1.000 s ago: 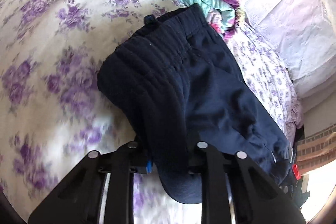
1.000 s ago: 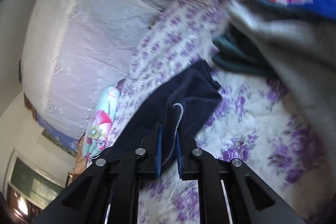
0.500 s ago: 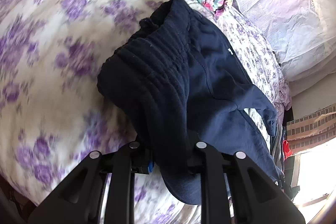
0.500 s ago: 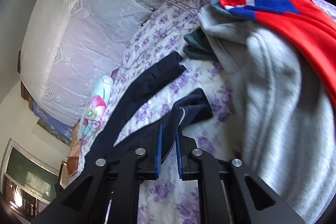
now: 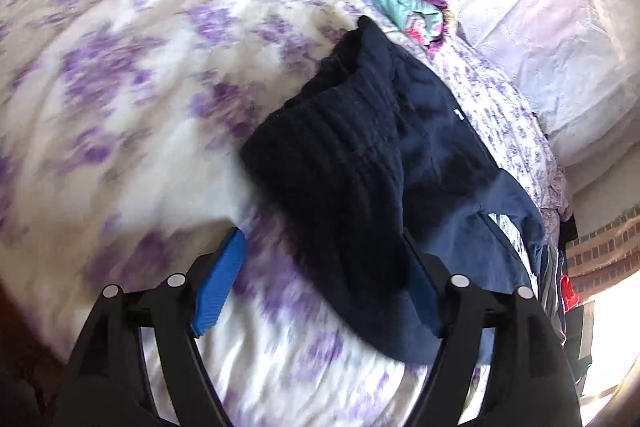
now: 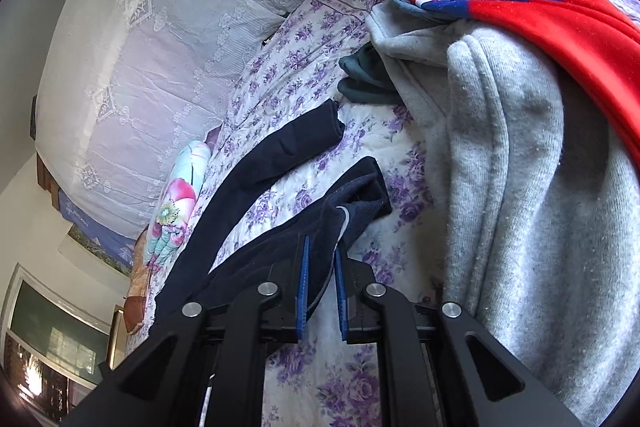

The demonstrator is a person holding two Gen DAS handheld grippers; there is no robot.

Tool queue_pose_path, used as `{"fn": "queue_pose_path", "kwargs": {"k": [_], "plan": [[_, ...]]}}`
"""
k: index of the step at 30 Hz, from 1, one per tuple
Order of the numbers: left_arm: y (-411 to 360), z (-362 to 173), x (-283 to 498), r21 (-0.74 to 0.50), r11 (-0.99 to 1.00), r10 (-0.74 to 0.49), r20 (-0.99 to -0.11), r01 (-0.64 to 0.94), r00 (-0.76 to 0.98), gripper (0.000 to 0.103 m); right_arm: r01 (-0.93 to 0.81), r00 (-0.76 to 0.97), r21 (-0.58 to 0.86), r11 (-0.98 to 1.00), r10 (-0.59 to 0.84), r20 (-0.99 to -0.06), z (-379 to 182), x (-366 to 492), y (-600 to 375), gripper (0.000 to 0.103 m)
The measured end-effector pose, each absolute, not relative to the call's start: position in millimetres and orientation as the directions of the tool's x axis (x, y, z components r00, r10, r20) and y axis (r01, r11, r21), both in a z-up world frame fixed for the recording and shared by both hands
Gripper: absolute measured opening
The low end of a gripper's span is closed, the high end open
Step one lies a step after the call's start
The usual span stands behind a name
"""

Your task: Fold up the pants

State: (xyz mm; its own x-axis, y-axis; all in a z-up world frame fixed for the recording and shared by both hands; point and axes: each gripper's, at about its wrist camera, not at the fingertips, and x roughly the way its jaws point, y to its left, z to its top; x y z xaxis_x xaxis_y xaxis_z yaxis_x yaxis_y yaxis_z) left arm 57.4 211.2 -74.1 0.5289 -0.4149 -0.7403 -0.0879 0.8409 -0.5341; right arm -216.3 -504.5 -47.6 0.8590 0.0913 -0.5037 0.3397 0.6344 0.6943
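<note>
Left gripper [image 5: 325,277] frame: matte black, two angled struts per side with triangular cut-outs.
Left gripper fasteners: four round silver screw heads across the struts.
Left gripper pads [image 5: 219,283]: bright blue, ribbed, flat strips.
Right gripper [image 6: 321,267] frame: black, same strut layout, four silver screws.
Right gripper pads [image 6: 302,281]: blue, thin, ridged edges, inboard of the screws.

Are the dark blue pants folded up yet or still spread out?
Still spread out. The pants stretch along the bedspread with both legs apart, one leg end pinched in the right gripper.
</note>
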Motion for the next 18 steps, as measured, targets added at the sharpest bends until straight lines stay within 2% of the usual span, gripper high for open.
{"fn": "queue_pose_path", "kwargs": {"k": [2, 3, 4, 5, 6, 7, 9, 10, 11, 12, 13, 15, 17, 18], "plan": [[200, -82, 68, -0.506, 0.859, -0.391, -0.748, -0.08, 0.536, 0.069, 0.341, 0.859, 0.697, 0.631, 0.093, -0.504, -48, -217, -505, 0.013], [192, -80, 70, -0.46, 0.884, -0.346, -0.76, -0.079, 0.55, 0.065, 0.341, 0.859, 0.699, 0.629, 0.093, -0.503, -49, -218, -505, 0.013], [185, -77, 69, -0.418, 0.905, -0.308, -0.774, -0.08, 0.554, 0.048, 0.344, 0.858, 0.697, 0.629, 0.092, -0.506, -49, -219, -505, 0.013], [180, -73, 70, -0.407, 0.911, -0.304, -0.776, -0.069, 0.553, 0.039, 0.345, 0.856, 0.694, 0.632, 0.092, -0.51, -49, -219, -505, 0.013], [179, -71, 69, -0.422, 0.905, -0.324, -0.769, -0.058, 0.552, 0.026, 0.352, 0.848, 0.681, 0.642, 0.09, -0.523, -49, -219, -505, 0.013], [181, -66, 67, -0.442, 0.896, -0.345, -0.76, -0.048, 0.551, 0.022, 0.36, 0.838, 0.668, 0.652, 0.089, -0.538, -49, -219, -505, 0.014], [184, -63, 62, -0.444, 0.894, -0.347, -0.762, -0.052, 0.547, 0.021, 0.393, 0.811, 0.637, 0.662, 0.076, -0.58, -50, -221, -507, 0.017], [186, -63, 59, -0.447, 0.893, -0.351, -0.771, -0.058, 0.532, 0.022, 0.417, 0.804, 0.624, 0.661, 0.053, -0.593, -49, -225, -510, 0.024], [187, -65, 58, -0.448, 0.892, -0.359, -0.786, -0.063, 0.503, 0.026, 0.429, 0.806, 0.62, 0.657, 0.032, -0.591, -48, -231, -514, 0.025], [193, -70, 58, -0.446, 0.892, -0.361, -0.805, -0.079, 0.47, 0.04, 0.436, 0.808, 0.62, 0.653, 0.019, -0.588, -47, -236, -517, 0.025], [199, -72, 55, -0.451, 0.887, -0.361, -0.809, -0.096, 0.464, 0.053, 0.459, 0.808, 0.615, 0.641, -0.013, -0.589, -45, -244, -522, 0.031], [216, -72, 48, -0.49, 0.865, -0.385, -0.791, -0.114, 0.476, 0.066, 0.46, 0.832, 0.642, 0.614, -0.046, -0.553, -42, -256, -530, 0.034], [229, -68, 43, -0.525, 0.844, -0.418, -0.774, -0.113, 0.476, 0.067, 0.438, 0.851, 0.667, 0.602, -0.039, -0.524, -36, -253, -533, 0.038], [228, -67, 44, -0.518, 0.848, -0.413, -0.779, -0.112, 0.472, 0.067, 0.425, 0.857, 0.673, 0.606, -0.031, -0.514, -33, -248, -532, 0.046]]}}
